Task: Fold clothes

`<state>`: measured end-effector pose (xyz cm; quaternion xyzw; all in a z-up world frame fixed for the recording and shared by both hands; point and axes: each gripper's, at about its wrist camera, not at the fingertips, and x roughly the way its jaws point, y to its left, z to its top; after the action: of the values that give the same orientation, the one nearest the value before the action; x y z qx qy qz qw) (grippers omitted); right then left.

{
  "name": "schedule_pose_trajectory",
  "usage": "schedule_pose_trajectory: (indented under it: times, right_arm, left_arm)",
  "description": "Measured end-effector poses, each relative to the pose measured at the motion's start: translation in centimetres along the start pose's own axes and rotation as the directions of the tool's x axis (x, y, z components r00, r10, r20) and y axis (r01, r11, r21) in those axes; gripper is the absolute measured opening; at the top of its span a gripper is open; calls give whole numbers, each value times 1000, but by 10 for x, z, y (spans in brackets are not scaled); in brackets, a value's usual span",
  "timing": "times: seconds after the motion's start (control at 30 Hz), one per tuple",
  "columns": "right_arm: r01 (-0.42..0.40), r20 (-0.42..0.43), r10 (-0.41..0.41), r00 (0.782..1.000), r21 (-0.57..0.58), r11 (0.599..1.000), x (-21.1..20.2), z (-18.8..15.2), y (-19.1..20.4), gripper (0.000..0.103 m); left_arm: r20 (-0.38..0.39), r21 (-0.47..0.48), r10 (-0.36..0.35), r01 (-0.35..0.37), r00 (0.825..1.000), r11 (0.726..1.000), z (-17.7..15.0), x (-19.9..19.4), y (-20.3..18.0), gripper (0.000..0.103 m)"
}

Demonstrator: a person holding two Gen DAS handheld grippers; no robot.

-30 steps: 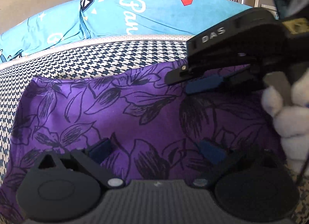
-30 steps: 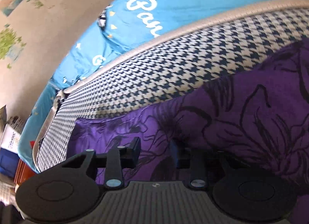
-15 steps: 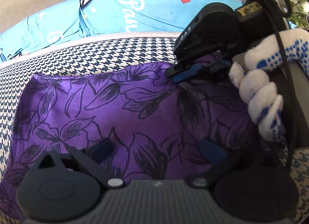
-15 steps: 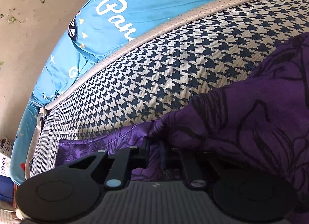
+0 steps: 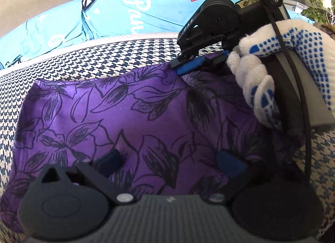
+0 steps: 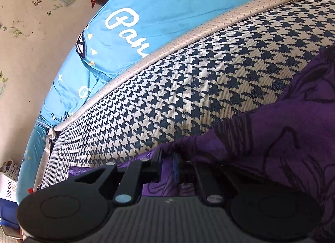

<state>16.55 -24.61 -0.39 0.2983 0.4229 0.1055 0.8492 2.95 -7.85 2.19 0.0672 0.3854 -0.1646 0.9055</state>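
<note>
1. Purple cloth (image 5: pixel 129 115) lies flat on the houndstooth cushion (image 5: pixel 104 58).
2. Right gripper (image 6: pixel 167 169) is pinched on its far edge, likely to fold it over.
3. Left gripper (image 5: pixel 167 161) is spread wide, resting on the cloth to pin it.

**Camera placement: two wrist-mounted fisheye views**

Left wrist view: looks forward between the left gripper (image 5: pixel 169 162) fingers, low and close over the purple floral garment (image 5: pixel 104 109), facing the far edge of the houndstooth cushion (image 5: pixel 88 62); the right gripper (image 5: pixel 189 67) shows at upper right. Right wrist view: tilted, set very near the cushion (image 6: pixel 188 88), facing its far left corner. Both share the garment (image 6: pixel 282 129), the cushion and the blue cover (image 5: pixel 146 12) beyond (image 6: pixel 167 2).
</note>
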Motion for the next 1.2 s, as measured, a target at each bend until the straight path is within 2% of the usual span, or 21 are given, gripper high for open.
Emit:
schedule_pose_trajectory:
  times: [0.1, 0.23, 0.53, 0.7, 0.77, 0.93, 1.03, 1.17, 1.2]
  right_arm:
    - [-13, -6, 14, 1000, 6, 1000, -3, 0, -1, 8]
    - [-50, -24, 51, 998, 19, 999, -13, -3, -4, 17]
    - [-86, -53, 88, 995, 32, 996, -40, -28, -8, 18]
    - [-65, -68, 65, 996, -4, 998, -53, -48, -9, 18]
    - [-59, -64, 57, 996, -37, 998, -60, -55, -6, 18]
    - [-68, -45, 66, 997, -38, 997, -76, -71, -5, 18]
    - [-66, -12, 65, 998, -64, 996, -87, -79, 1, 19]
    - [-145, 6, 146, 989, -84, 986, -98, -85, 10, 21]
    - [-135, 6, 136, 991, -87, 987, -98, -87, 10, 21]
  left_arm:
    - [-7, 7, -5, 5, 1000, 1000, -1, -2, -1, 103]
    - [-17, 12, -13, 14, 1000, 1000, -3, -7, -2, 103]
    - [2, 14, -19, 19, 1000, 1000, -10, -17, -2, 103]
    - [7, 24, -28, 28, 1000, 999, -15, -20, -3, 103]
    - [11, 32, -29, 28, 1000, 999, -18, -22, -2, 103]
    - [21, 35, -26, 25, 999, 999, -25, -28, -1, 103]
    - [26, 40, -21, 20, 999, 999, -29, -31, 0, 103]
    - [27, 45, -17, 16, 999, 999, -34, -37, 1, 103]
    - [26, 46, -16, 15, 1000, 999, -35, -38, 2, 103]
